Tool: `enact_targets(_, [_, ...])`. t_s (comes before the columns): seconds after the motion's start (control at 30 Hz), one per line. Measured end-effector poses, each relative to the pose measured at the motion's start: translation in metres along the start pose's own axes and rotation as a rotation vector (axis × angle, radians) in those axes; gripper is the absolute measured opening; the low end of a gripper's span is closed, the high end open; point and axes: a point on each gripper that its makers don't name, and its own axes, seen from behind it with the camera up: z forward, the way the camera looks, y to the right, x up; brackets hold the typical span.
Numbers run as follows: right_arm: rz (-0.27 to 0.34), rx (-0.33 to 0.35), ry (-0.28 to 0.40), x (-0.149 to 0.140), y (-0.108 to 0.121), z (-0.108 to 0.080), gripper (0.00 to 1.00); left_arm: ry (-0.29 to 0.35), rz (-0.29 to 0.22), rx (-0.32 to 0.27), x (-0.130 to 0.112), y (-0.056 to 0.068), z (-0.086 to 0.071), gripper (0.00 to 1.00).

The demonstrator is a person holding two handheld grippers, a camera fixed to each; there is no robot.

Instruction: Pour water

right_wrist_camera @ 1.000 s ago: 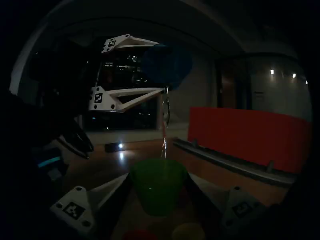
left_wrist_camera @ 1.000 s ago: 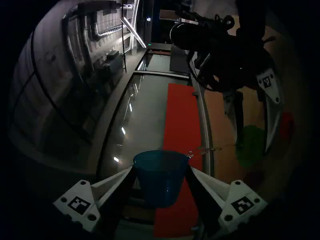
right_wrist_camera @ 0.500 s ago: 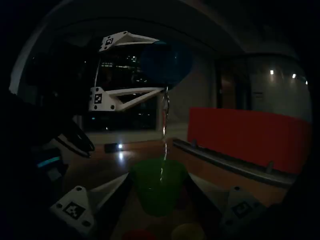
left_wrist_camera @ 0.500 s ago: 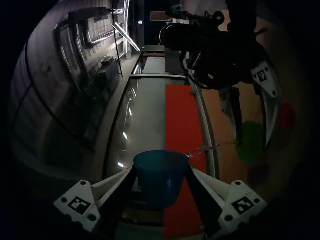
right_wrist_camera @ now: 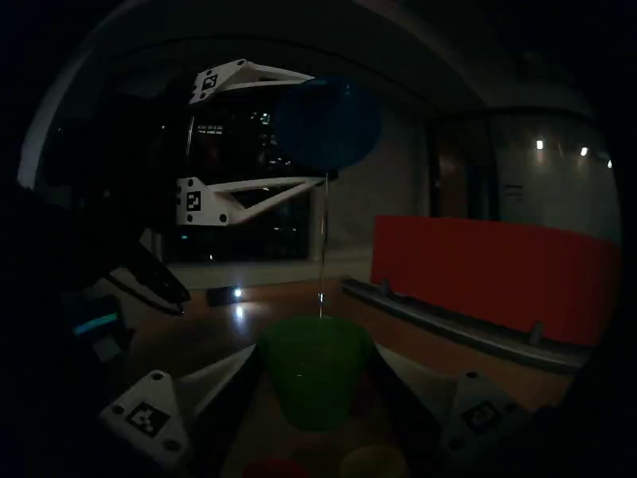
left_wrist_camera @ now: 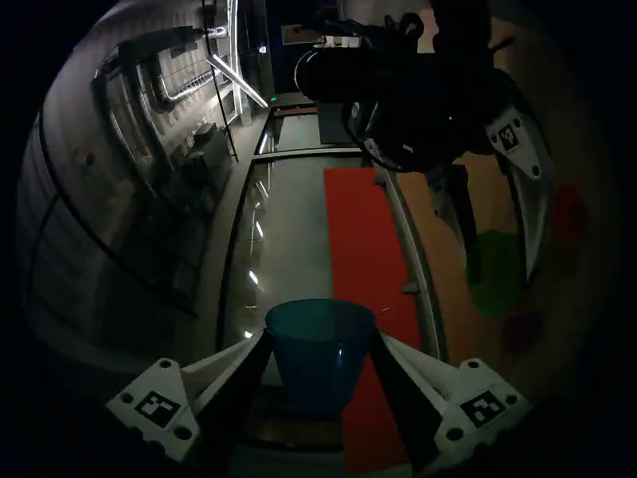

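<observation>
Two cups, two grippers, dim room. Left gripper (left_wrist_camera: 320, 344) is closed partway, with both fingers pressed on the sides of the blue cup (left_wrist_camera: 320, 370). In the right gripper view the blue cup hangs high and tipped over on its side, above the green cup (right_wrist_camera: 316, 382). A thin water stream (right_wrist_camera: 322, 239) drops from the blue cup's low rim down to the green cup's mouth. Right gripper (right_wrist_camera: 316, 354) is also closed partway, its fingers clamped on either side of the green cup. The green cup is upright and near the camera, over the wooden table (right_wrist_camera: 199, 334); cannot tell if its base touches the top. A red panel (right_wrist_camera: 494, 271) stands at far right behind a rail. A red object (right_wrist_camera: 275, 466) and a yellow object (right_wrist_camera: 374, 460) lie at the near edge just below the green cup, too dark to identify.
</observation>
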Motion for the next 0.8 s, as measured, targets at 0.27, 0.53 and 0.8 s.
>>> enact_targets(0.27, [0.001, -0.001, 0.006, 0.000, 0.001, 0.000, 1.00, 0.002, -0.010, 0.000, -0.002, -0.002, 0.002, 0.86])
enact_targets(0.53, [0.000, -0.006, 0.009, 0.000, 0.002, -0.001, 1.00, -0.001, -0.152, -0.011, -0.006, 0.005, 0.004, 0.86])
enact_targets(0.8, [0.004, -0.013, 0.021, 0.003, 0.003, -0.003, 1.00, -0.008, -0.384, -0.009, -0.015, 0.013, 0.011, 0.86])
